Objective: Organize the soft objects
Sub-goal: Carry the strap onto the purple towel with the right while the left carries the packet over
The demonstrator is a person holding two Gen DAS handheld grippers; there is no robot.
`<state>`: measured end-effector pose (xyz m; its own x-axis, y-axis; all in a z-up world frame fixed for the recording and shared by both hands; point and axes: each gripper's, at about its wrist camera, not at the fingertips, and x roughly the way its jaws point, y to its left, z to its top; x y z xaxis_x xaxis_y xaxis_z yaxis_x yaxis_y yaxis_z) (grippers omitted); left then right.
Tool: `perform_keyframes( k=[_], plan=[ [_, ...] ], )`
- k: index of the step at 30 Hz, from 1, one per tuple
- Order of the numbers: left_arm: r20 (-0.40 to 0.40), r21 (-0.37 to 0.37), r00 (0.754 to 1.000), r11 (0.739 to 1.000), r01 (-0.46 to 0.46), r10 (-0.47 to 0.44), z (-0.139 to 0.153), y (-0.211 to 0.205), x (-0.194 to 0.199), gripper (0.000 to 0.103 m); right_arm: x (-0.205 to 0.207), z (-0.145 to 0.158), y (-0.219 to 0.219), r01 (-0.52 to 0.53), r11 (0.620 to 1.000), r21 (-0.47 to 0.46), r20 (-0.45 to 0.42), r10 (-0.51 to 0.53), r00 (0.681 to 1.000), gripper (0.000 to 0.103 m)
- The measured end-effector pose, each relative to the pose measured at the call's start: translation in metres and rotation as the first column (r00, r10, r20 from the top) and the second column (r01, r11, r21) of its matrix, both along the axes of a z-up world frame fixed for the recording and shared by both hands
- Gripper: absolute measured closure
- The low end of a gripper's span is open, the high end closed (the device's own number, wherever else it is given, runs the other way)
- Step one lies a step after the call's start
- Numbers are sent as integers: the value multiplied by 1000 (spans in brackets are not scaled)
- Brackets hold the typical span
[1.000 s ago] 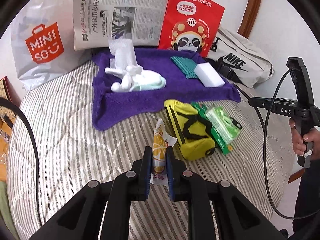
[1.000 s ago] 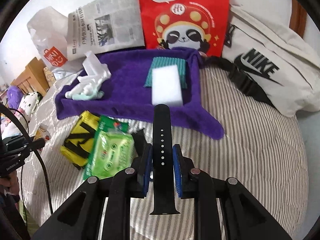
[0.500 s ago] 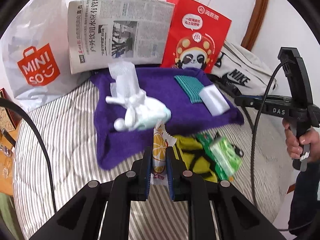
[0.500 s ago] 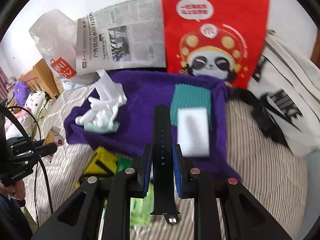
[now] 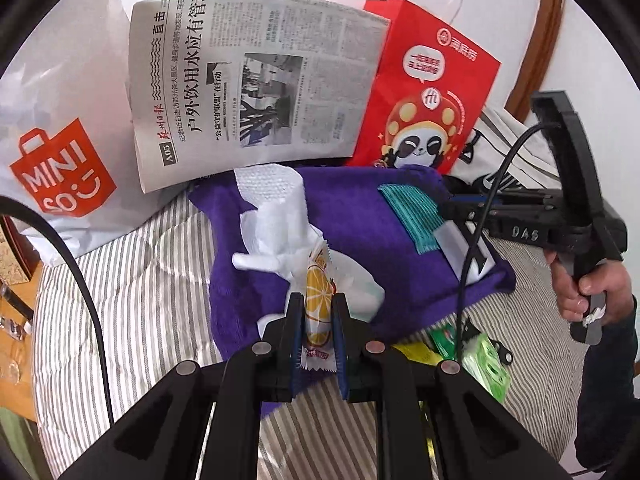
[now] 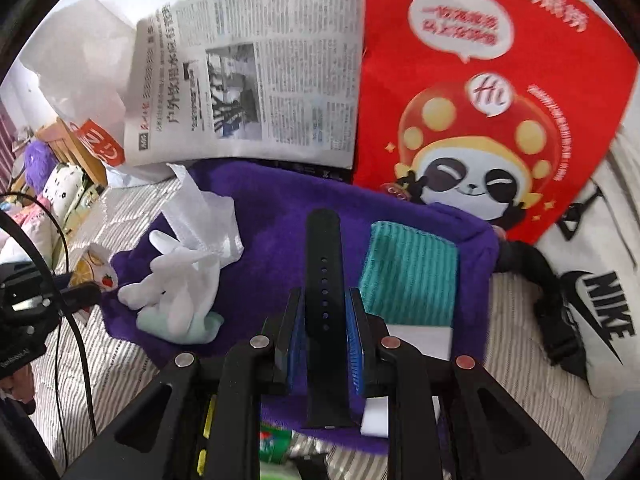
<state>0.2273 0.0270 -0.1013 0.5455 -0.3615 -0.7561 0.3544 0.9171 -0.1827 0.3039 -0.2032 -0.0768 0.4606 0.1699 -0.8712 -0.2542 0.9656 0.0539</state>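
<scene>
I have the left hand-held gripper [image 5: 317,322] clenched on a candy packet [image 5: 318,308], and the right hand-held gripper [image 6: 325,322] clamped on a black strap [image 6: 324,280]; both hang over the near edge of the purple towel [image 6: 272,216] on the bed [image 5: 136,280]. To do this well, I judge each item should go to a bare patch of towel, the strap in the gap between the white glove [image 6: 176,280] and the teal cloth [image 6: 408,276], the packet left of the glove, lowered until it rests before I let go. My own jaws hide most of the white sponge [image 6: 420,338] and the green and yellow packs near me. The red bag [image 6: 500,112] looks blurred.
</scene>
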Motion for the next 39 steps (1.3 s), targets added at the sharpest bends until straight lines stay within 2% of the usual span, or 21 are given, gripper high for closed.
perform_keyframes(
  k=[11,22,23,28,34,39],
  plan=[
    [-17,-43,999,999,-32,32,-17,17,18,89,14,-54,13,-22,998,-52,-103,17,995,83],
    [-28,-38,999,999,-17,16,-21,14,24,89,17,-77,15,-26,998,-62,-120,18,993,82],
    [-30,-35,999,999,-14,13,-21,13,24,89,17,-77,15,-27,998,-61,-116,19,993,80],
    [-39,-30,999,999,-18,17,-23,11,20,89,13,-73,14,-36,999,-9,-104,35,994,57],
    [-48,-22,999,999,-26,25,-18,6,13,89,-1,-46,8,-16,1000,19,-49,17,999,56],
    [-40,-37,999,999,-37,36,-14,-8,17,89,-25,-28,-10,22,1000,-3,-10,-22,1000,56]
  ],
)
